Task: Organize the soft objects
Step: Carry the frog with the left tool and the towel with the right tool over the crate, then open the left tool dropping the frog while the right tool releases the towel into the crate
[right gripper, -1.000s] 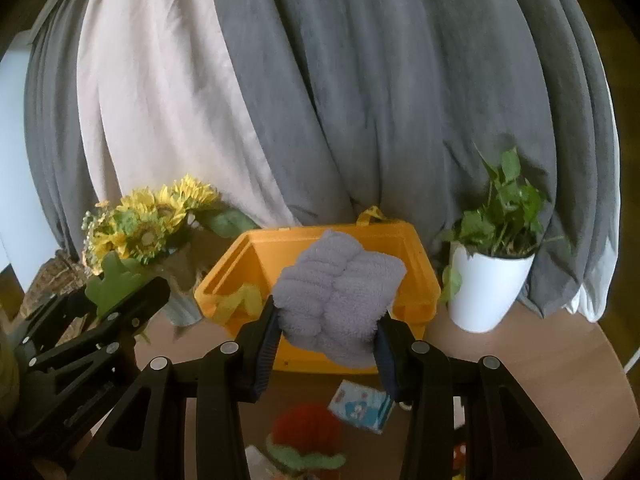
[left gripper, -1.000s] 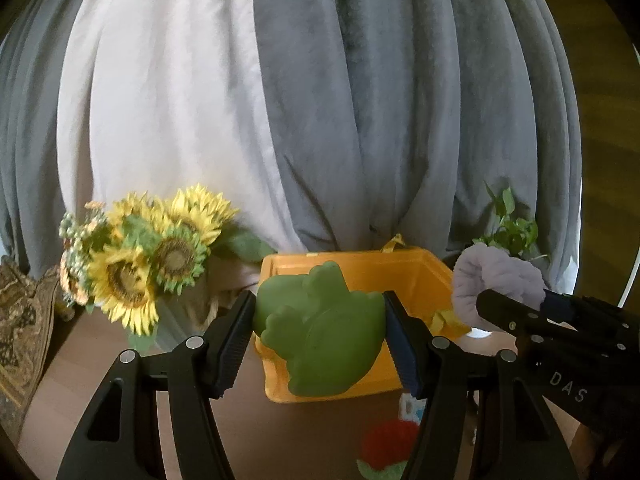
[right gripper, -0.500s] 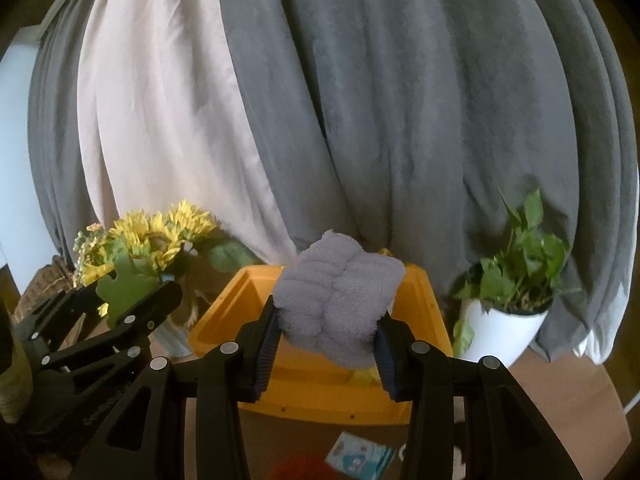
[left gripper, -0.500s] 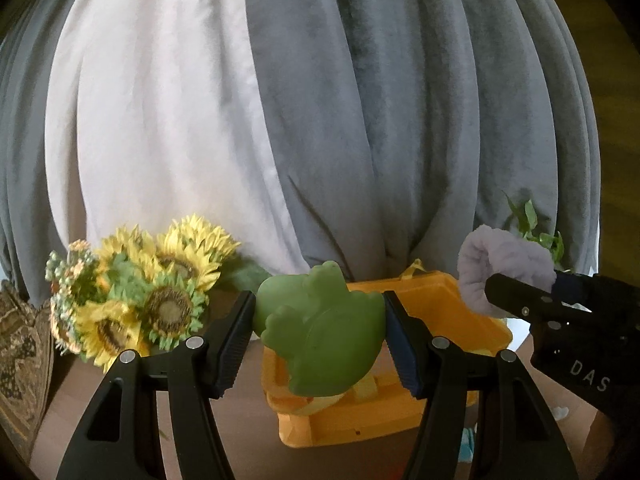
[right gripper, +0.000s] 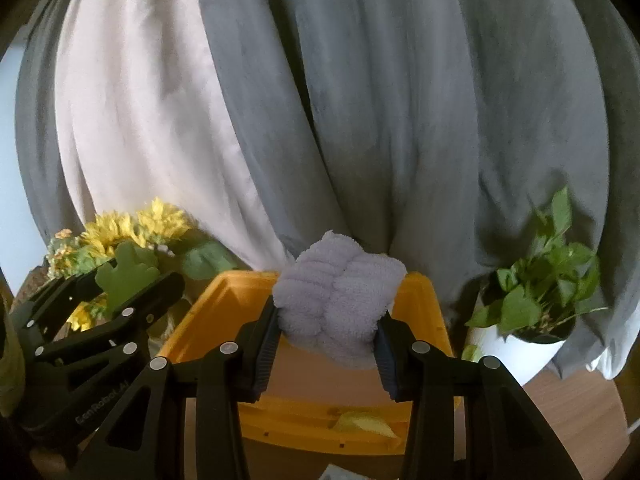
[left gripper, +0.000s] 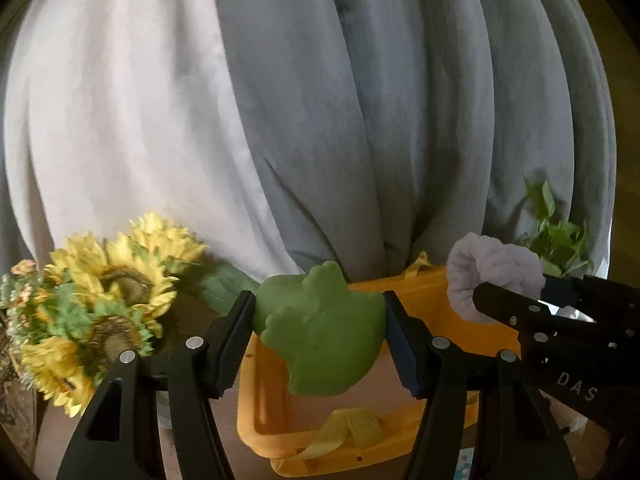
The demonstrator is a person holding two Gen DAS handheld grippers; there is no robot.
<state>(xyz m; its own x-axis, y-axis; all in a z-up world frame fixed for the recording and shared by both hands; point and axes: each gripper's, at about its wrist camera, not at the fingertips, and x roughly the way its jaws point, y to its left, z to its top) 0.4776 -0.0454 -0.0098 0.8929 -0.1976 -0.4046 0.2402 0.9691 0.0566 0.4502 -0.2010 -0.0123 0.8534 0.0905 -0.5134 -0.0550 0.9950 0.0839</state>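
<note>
Left wrist view puts a green soft toy (left gripper: 320, 336), lobed like a squishy frog or cactus, pressed between the jaws of the left gripper (left gripper: 320, 338), which are closed on its two sides so that it hangs in the air. It hovers above the near left part of an orange plastic bin (left gripper: 256, 408), probably so that letting go would drop it straight inside. A yellow strap or scrap of cloth (left gripper: 348, 430) already lies on the bin's floor.

To the right, the right gripper (right gripper: 326, 342) has its jaws shut on a lavender fluffy cloth (right gripper: 336, 300), bunched into a plump wad that bulges above the pads. The right wrist view sets this wad over the middle of the bin, high above the rim, so both soft things seem staged for release into the same container. Carrying them well above the walls likely keeps them from snagging the edge.

Around the bin, on a brown table (right gripper: 572, 412), stand a bunch of sunflowers (left gripper: 100, 304) at the far left and a leafy plant in a white pot (right gripper: 520, 352) at the right. Grey and pale curtains (right gripper: 360, 100) hang behind everything. A small printed packet (right gripper: 340, 474) is just visible on the table, nearer than the bin.
</note>
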